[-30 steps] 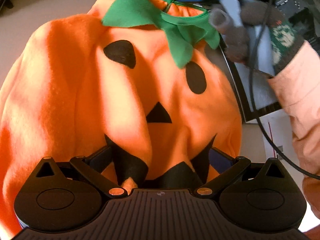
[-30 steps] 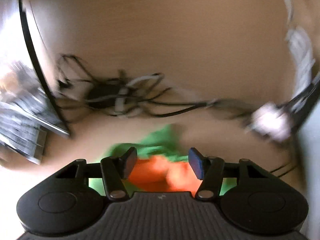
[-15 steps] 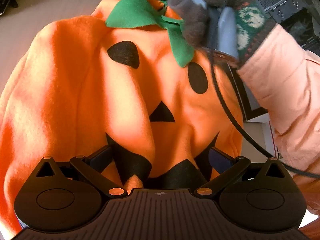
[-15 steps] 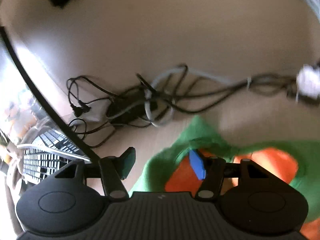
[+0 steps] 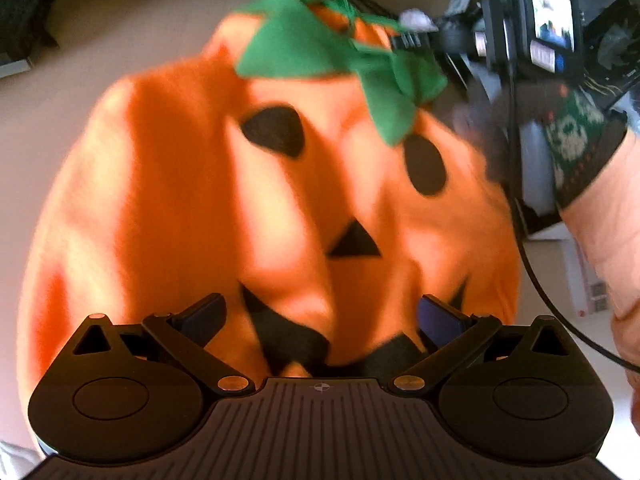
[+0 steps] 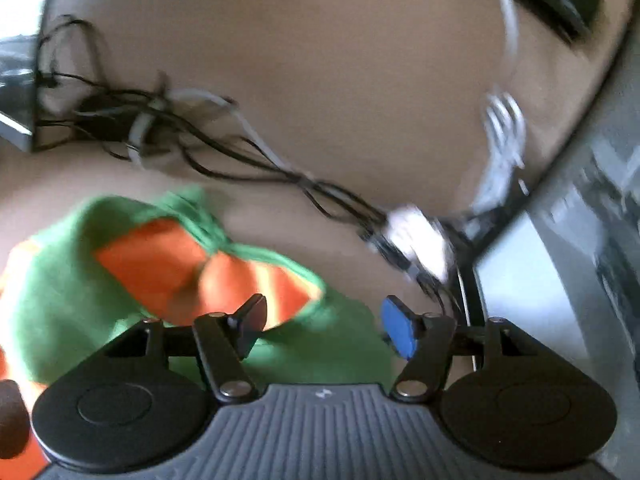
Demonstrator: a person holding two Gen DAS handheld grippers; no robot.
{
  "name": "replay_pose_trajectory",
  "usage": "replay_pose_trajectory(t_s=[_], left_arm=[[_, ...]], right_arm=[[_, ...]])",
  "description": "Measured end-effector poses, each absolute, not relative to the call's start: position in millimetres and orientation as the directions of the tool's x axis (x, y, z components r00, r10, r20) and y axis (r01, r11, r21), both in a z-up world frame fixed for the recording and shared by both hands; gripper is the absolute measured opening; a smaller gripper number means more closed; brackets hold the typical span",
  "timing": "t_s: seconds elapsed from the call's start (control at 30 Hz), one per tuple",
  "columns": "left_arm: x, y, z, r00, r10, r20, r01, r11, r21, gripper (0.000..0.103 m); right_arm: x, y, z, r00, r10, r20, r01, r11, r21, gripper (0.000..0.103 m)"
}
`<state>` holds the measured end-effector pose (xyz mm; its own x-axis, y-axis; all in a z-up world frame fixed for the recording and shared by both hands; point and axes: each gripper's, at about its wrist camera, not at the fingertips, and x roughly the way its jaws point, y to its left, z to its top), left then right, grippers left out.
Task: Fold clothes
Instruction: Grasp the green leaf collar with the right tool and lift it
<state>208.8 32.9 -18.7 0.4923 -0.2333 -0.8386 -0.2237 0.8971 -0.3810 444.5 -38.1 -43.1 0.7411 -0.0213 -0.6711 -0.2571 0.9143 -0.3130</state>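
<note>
Orange pumpkin costume [image 5: 200, 200] lies spread on the beige floor [image 5: 120, 40], face up, green collar [image 5: 320, 52] at far end. Left gripper [image 5: 320, 316] spread wide over its lower hem, nothing pinched. Right gripper [image 6: 324, 324] released above collar, 2 fingers apart. Cable tangle [image 6: 132, 120] beyond.

Beige bench [image 6: 320, 60] carries the orange pumpkin costume [image 5: 168, 208], a tangle of black and white cables [image 6: 160, 128], and a white adapter [image 6: 420, 236].
</note>
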Motion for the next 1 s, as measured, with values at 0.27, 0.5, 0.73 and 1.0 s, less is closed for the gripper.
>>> replay_pose_trajectory(t_s=[0.27, 0.5, 0.73, 1.0], left_arm=[[213, 56, 6, 0.525, -0.085, -0.847, -0.248, 0.937, -0.248, 0.103], [235, 55, 13, 0.578, -0.037, -0.815, -0.216, 0.957, -0.196, 0.103], [273, 86, 32, 0.656, -0.045, -0.753, -0.226, 0.941, -0.252, 0.103], [347, 68, 28, 0.611, -0.066, -0.789, -0.16, 0.966, -0.204, 0.103]], right_arm=[[440, -51, -20, 0.732, 0.113, -0.672, -0.281, 0.948, -0.146, 0.014], [384, -46, 35, 0.762, 0.266, -0.59, -0.381, 0.922, -0.076, 0.012], [314, -52, 16, 0.708, 0.306, -0.636, -0.389, 0.921, 0.011, 0.012], [285, -48, -32, 0.621, 0.308, -0.721, -0.363, 0.928, 0.084, 0.012]])
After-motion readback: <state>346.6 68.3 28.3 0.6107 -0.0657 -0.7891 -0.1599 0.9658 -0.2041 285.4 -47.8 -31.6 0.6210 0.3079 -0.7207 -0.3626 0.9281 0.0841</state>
